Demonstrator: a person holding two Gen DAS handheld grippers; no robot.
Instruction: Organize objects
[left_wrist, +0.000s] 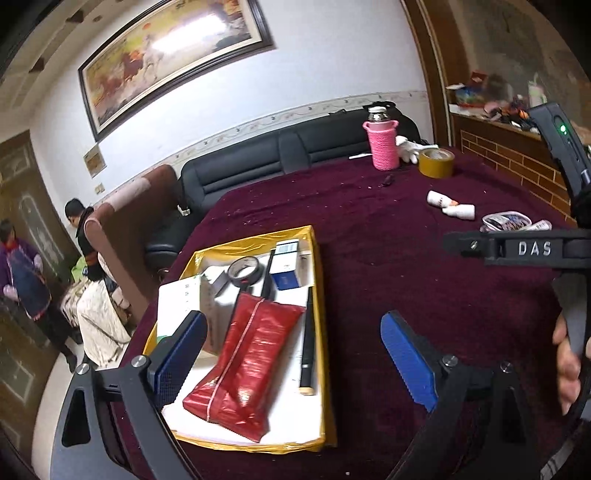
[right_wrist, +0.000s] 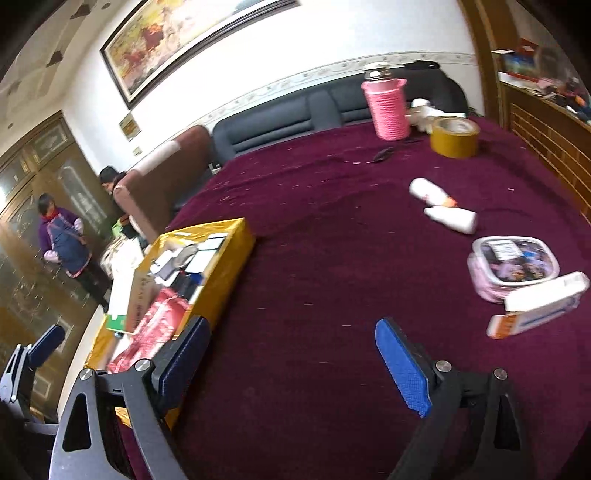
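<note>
Both claws gape empty; right claw (right_wrist: 291, 363) is nearer the flat white box (right_wrist: 539, 304), lying crosswise far right.

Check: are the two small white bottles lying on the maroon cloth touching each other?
Cannot tell. In the right wrist view the two white bottles lie tip to tip beside an orange cap, but blur hides whether they meet or leave a gap.

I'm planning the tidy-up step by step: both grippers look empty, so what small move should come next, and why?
Probably swing the right gripper toward the long white box beside the pink-rimmed container. Its jaws stand open and empty, that box lies loose on the cloth nearest it, and the yellow tray already holds the sorted things.
</note>
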